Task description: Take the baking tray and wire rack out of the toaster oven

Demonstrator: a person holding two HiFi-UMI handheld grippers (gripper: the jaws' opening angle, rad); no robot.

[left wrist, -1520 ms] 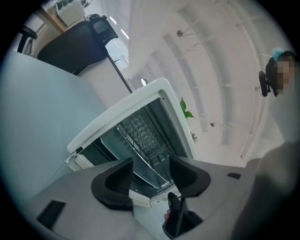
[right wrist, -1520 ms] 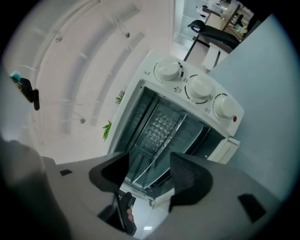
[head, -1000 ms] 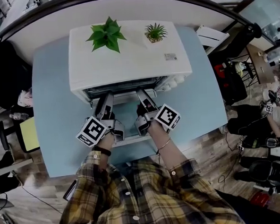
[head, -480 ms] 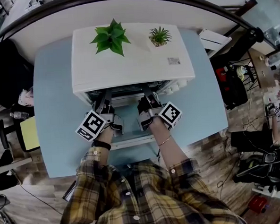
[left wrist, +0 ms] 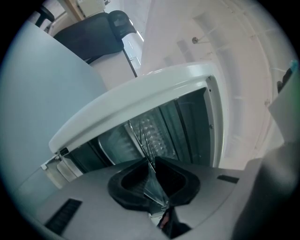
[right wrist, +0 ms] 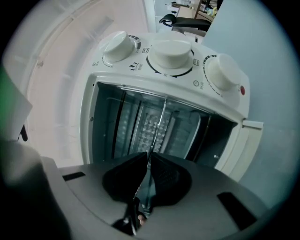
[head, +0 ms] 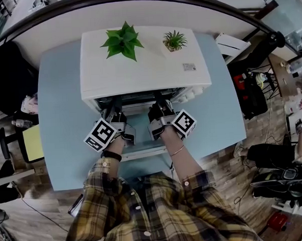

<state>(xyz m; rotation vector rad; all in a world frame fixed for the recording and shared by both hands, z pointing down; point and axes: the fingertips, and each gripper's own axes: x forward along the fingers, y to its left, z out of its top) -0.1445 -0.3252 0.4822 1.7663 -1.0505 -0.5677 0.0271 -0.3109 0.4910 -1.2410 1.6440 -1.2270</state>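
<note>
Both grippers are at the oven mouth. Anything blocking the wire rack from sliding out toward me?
Nothing visible does. The left gripper and right gripper have just closed on the front edge of the wire rack, and the oven door lies folded down beneath them.

A leafy plant (head: 121, 40) stands beside a spiky plant (head: 174, 40), blue table (head: 62, 123) below.

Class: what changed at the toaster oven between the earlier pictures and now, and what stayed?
The left tool and the right tool pushed deeper into the toaster oven; their jaws have just been closing. The left now pinches the edge of the wire rack, the right apparently the same. Open door and plants stayed put.
</note>
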